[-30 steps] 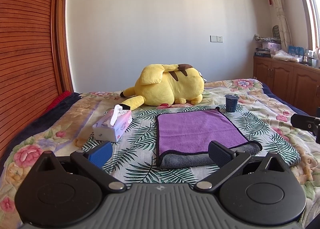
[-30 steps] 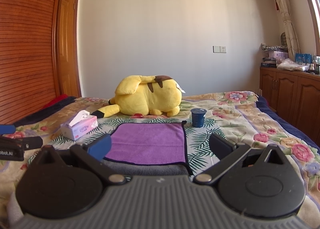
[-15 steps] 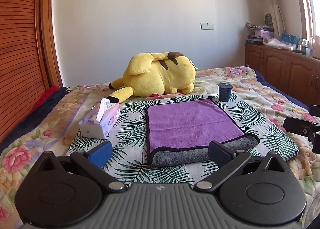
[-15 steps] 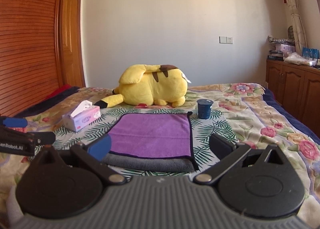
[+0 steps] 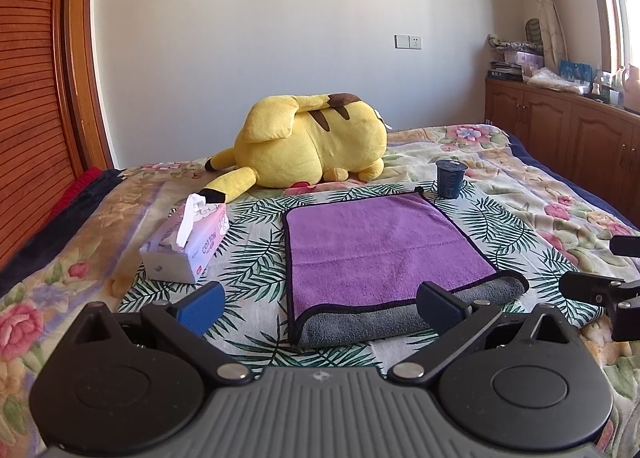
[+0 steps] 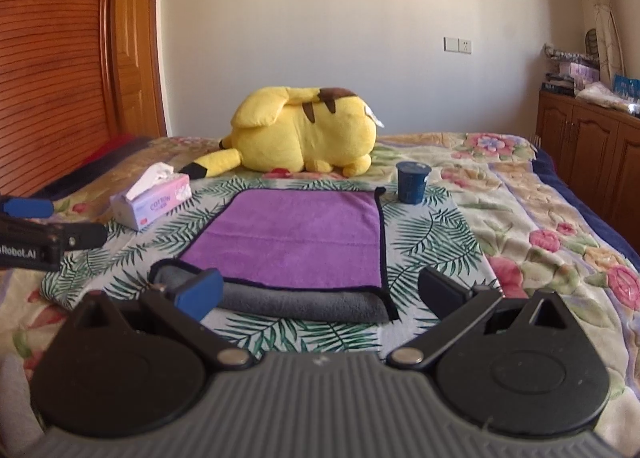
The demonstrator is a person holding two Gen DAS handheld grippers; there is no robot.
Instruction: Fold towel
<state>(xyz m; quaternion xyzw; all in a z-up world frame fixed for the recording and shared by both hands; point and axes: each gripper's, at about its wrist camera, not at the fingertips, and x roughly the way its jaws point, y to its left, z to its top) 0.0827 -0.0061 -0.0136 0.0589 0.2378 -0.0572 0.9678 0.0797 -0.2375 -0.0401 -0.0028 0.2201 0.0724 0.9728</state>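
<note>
A purple towel (image 5: 380, 246) with a grey underside and black trim lies folded on the bed; its rolled grey fold edge faces me. It also shows in the right wrist view (image 6: 296, 242). My left gripper (image 5: 320, 304) is open and empty, just short of the fold edge. My right gripper (image 6: 320, 292) is open and empty, also just short of that edge. The right gripper shows at the right edge of the left wrist view (image 5: 600, 290); the left gripper shows at the left edge of the right wrist view (image 6: 40, 234).
A yellow plush toy (image 5: 312, 146) lies behind the towel. A tissue box (image 5: 184, 246) sits left of the towel. A dark blue cup (image 5: 450, 178) stands at its far right corner. Wooden cabinets (image 5: 568, 134) line the right wall; a slatted wooden panel (image 5: 28, 106) stands at left.
Both grippers have drawn back and up from the towel, so more of it shows. The towel has not moved. Both stay open.
</note>
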